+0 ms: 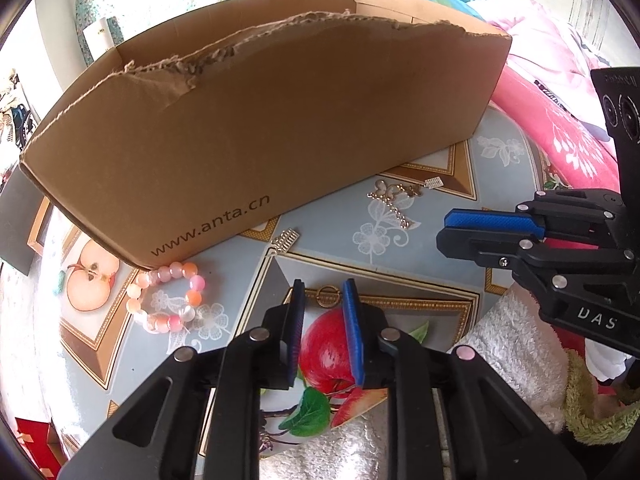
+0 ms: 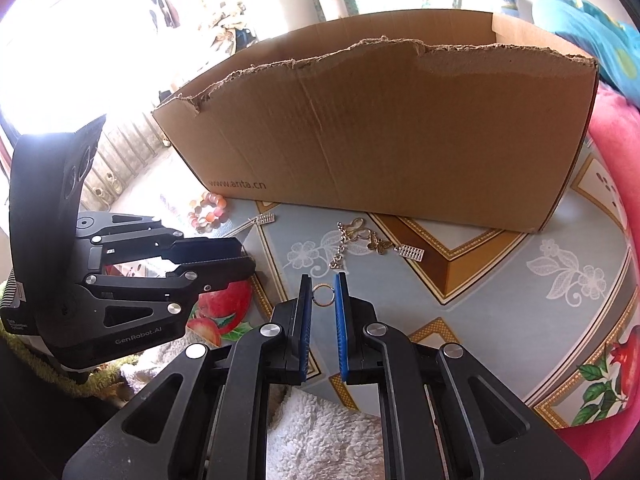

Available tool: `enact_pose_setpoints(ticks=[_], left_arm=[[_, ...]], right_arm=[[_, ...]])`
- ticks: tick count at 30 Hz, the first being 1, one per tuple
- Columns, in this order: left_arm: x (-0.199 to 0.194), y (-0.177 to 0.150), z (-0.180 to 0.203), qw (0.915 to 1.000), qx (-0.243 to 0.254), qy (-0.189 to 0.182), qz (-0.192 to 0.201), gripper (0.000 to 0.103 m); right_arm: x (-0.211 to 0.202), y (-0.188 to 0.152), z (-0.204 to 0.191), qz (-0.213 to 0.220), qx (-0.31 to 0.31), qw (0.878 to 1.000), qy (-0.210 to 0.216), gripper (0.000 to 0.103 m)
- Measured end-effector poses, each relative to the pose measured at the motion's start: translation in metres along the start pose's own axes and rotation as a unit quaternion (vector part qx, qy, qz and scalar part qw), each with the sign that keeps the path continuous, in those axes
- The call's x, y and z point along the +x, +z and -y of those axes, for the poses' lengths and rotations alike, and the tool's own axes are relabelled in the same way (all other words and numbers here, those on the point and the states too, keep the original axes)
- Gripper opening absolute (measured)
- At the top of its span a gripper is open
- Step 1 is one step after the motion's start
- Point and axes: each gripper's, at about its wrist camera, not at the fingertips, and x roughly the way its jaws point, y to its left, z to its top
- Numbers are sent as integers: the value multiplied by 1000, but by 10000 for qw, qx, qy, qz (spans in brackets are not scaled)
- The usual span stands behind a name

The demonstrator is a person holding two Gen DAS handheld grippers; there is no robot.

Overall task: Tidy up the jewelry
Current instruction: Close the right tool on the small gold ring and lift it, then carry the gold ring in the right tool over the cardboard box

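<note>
A small metal ring lies on the patterned tablecloth between the tips of my open left gripper. It also shows in the right wrist view, between the tips of my open right gripper. A pink bead bracelet lies left, by the cardboard box. A gold butterfly chain and two small silver charms lie before the box. The right gripper shows at right in the left wrist view, the left one at left in the right wrist view.
The open box with a torn rim stands at the back of the table. A white fluffy towel lies at the near edge. Pink bedding lies to the right.
</note>
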Motion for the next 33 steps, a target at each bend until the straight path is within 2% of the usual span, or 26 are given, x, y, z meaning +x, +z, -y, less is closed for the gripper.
enact_pose_setpoints(ticks=[3, 5, 10, 16, 25, 33], left_arm=[[1, -1, 3, 9999, 78, 60, 34, 19], [1, -2, 5, 9999, 126, 65, 54, 11], [2, -4, 10, 9997, 178, 96, 112, 10], [-2, -8, 8, 9995, 209, 93, 206, 10], [-16, -9, -3, 9982, 220, -49, 558, 10], [-12, -5, -1, 9987, 223, -75, 452, 10]], right_arm=[[0, -1, 0, 20, 3, 10000, -8, 9], [-3, 0, 0, 39, 16, 10000, -12, 9], [-11, 0, 1, 113, 34, 9999, -46, 9], [-24, 3, -2, 238, 7, 9997, -83, 9], [-36, 10, -1, 391, 106, 9992, -58, 9], [-30, 6, 1, 326, 197, 9993, -58, 9]])
